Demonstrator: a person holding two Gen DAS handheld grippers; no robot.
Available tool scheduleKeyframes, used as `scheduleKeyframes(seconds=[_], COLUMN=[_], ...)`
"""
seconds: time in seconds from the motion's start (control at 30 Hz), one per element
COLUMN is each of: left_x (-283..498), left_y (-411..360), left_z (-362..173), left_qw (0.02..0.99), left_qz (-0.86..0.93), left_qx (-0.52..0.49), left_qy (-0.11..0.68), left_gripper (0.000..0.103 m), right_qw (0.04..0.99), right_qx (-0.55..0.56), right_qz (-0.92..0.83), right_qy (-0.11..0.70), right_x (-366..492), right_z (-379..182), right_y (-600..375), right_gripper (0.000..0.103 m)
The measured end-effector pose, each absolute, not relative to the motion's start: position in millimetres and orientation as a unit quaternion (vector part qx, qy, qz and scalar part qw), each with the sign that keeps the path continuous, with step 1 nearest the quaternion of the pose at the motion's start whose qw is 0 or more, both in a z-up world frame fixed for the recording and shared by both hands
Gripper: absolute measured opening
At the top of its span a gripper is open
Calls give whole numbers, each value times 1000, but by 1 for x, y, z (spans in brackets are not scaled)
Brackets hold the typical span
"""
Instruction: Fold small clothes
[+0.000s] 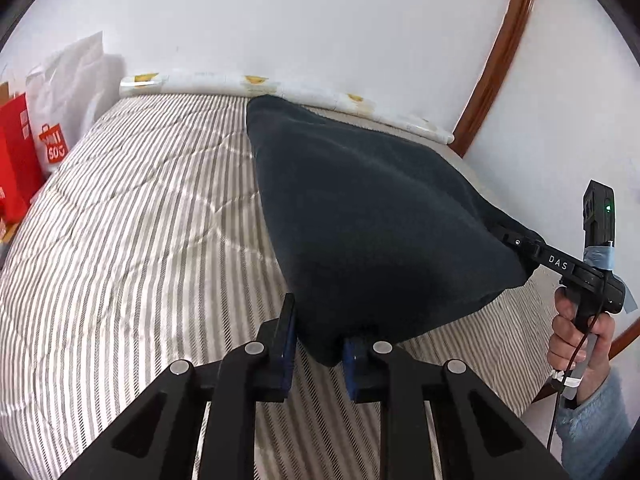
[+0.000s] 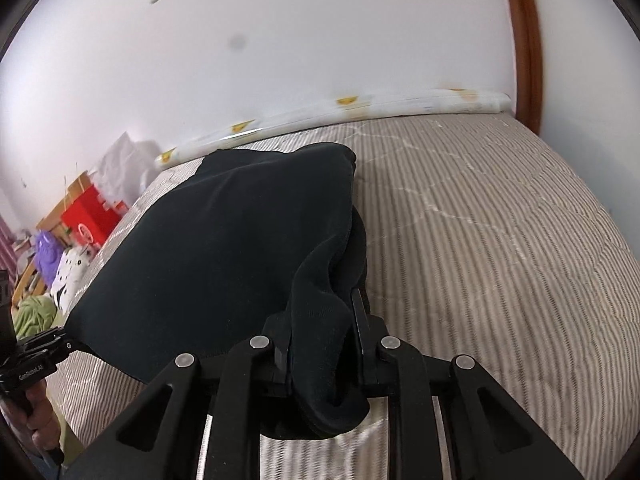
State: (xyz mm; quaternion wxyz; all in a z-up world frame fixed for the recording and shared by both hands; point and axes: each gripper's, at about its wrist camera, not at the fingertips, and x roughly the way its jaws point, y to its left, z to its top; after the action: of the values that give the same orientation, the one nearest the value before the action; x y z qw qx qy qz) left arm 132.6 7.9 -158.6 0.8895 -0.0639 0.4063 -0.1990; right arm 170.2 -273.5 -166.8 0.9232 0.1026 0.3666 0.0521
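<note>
A dark navy garment [image 1: 368,216] hangs stretched between my two grippers above the striped bed; it also shows in the right wrist view [image 2: 224,240]. My left gripper [image 1: 320,336] is shut on its near corner. My right gripper [image 2: 320,320] is shut on a bunched edge of it, with cloth spilling back between the fingers. In the left wrist view the right gripper [image 1: 516,240] shows at the right, its tips buried in the cloth. In the right wrist view the left gripper [image 2: 60,340] holds the far left corner.
The bed [image 1: 140,220] has a grey and white striped quilt. A long white bolster [image 1: 280,88] lies along the wall. Red and white shopping bags [image 1: 36,140] stand at the left. A brown wooden frame [image 1: 504,60] rises at the right.
</note>
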Motion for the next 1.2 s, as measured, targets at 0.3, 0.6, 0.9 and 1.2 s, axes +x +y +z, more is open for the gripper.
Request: scheduleKeyframes(seconds=[0.3, 0.6, 0.9, 1.2], left_x=[118, 115, 160, 187], left_y=[10, 11, -13, -5], left_z=[-163, -128, -162, -146], left_qw=[882, 897, 886, 891], left_qz=[-188, -199, -171, -164], left_qx=[-71, -82, -67, -60], left_qy=[426, 385, 425, 419], left_gripper=[25, 46, 47, 47], right_qw=[921, 939, 913, 919], right_qx=[83, 73, 34, 34], right_qz=[44, 29, 16, 38], right_qy=[379, 335, 406, 390], right_x=[152, 141, 159, 189], right_z=[-164, -131, -186, -145], right_y=[-280, -290, -276, -288], right_gripper=[27, 28, 27, 35])
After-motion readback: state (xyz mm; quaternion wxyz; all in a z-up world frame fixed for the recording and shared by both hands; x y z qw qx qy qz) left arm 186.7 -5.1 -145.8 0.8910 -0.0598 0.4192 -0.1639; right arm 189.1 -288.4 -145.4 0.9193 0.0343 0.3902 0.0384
